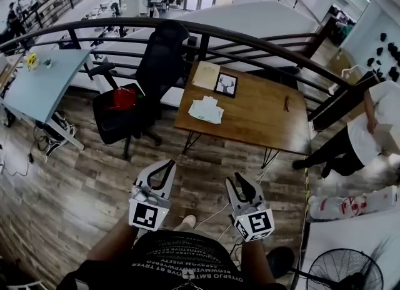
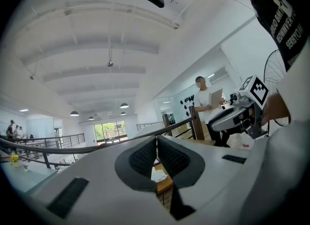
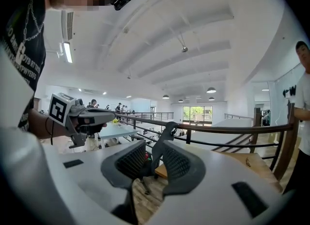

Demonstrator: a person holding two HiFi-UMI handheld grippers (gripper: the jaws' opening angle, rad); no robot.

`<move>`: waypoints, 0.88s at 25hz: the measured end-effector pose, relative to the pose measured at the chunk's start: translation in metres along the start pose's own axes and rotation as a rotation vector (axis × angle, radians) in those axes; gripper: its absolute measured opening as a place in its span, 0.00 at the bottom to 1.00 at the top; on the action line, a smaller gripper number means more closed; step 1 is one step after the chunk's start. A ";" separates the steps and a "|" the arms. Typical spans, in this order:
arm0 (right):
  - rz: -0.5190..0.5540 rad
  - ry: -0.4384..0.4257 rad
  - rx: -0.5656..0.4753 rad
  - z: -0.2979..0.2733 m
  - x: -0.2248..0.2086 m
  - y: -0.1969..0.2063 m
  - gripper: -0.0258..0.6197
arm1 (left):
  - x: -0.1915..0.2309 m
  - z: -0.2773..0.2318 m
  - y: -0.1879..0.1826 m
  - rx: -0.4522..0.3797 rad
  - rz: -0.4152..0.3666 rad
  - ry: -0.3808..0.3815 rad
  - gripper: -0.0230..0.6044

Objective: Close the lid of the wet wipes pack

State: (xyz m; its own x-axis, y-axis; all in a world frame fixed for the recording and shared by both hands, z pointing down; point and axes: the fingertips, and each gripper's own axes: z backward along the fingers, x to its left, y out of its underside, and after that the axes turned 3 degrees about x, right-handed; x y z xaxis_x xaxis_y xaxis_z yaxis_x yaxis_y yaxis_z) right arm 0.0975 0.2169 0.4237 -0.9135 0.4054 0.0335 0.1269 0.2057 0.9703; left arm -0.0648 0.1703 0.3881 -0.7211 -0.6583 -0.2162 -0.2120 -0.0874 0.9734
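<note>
The white wet wipes pack [image 1: 206, 109] lies on the wooden table [image 1: 262, 117], far ahead of both grippers. In the left gripper view the pack [image 2: 157, 174] shows as a white patch low in the slit between the jaws. My left gripper [image 1: 169, 165] is held over the floor, well short of the table. Its jaw tips [image 2: 156, 141] meet with nothing between them. My right gripper [image 1: 238, 181] hangs beside it, equally far from the table. Its jaws [image 3: 154, 147] stand apart and hold nothing. Whether the pack's lid is up cannot be told at this distance.
On the table are a framed picture [image 1: 225, 85] and a tan sheet [image 1: 205, 74]. A black office chair [image 1: 153, 70] with a red thing [image 1: 124, 98] stands left of it. A railing [image 1: 250, 39] runs behind. A person [image 1: 369, 129] stands at right, with a fan [image 1: 347, 273] nearby.
</note>
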 end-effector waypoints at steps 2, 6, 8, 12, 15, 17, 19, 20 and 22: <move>0.008 -0.006 -0.009 0.001 -0.013 -0.001 0.21 | -0.001 -0.007 -0.005 -0.011 0.022 -0.029 0.08; 0.010 -0.010 -0.015 0.001 -0.035 -0.001 0.21 | -0.002 -0.016 -0.005 0.004 0.053 -0.076 0.08; 0.001 -0.014 -0.015 0.003 -0.039 0.002 0.21 | -0.004 -0.018 -0.003 0.017 0.047 -0.077 0.08; -0.014 -0.018 -0.025 0.005 -0.048 0.006 0.21 | -0.005 -0.025 -0.007 0.026 0.033 -0.088 0.08; -0.023 -0.024 -0.028 0.006 -0.052 0.008 0.21 | -0.011 -0.032 -0.009 0.035 -0.021 -0.091 0.08; -0.025 -0.026 -0.029 0.006 -0.054 0.008 0.21 | -0.015 -0.035 -0.009 0.039 -0.056 -0.089 0.08; -0.030 -0.022 -0.027 0.006 -0.056 0.010 0.21 | -0.018 -0.038 -0.008 0.039 -0.058 -0.082 0.08; -0.032 -0.020 -0.025 0.005 -0.058 0.011 0.21 | -0.019 -0.039 -0.008 0.038 -0.053 -0.077 0.08; -0.036 -0.020 -0.022 0.004 -0.060 0.013 0.21 | -0.020 -0.044 -0.008 0.031 -0.046 -0.071 0.08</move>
State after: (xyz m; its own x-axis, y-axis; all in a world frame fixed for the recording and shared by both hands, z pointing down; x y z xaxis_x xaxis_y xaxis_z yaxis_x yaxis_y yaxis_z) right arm 0.1556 0.1989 0.4330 -0.9093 0.4161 -0.0059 0.0857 0.2010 0.9758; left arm -0.0199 0.1512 0.3883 -0.7546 -0.5994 -0.2669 -0.2655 -0.0930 0.9596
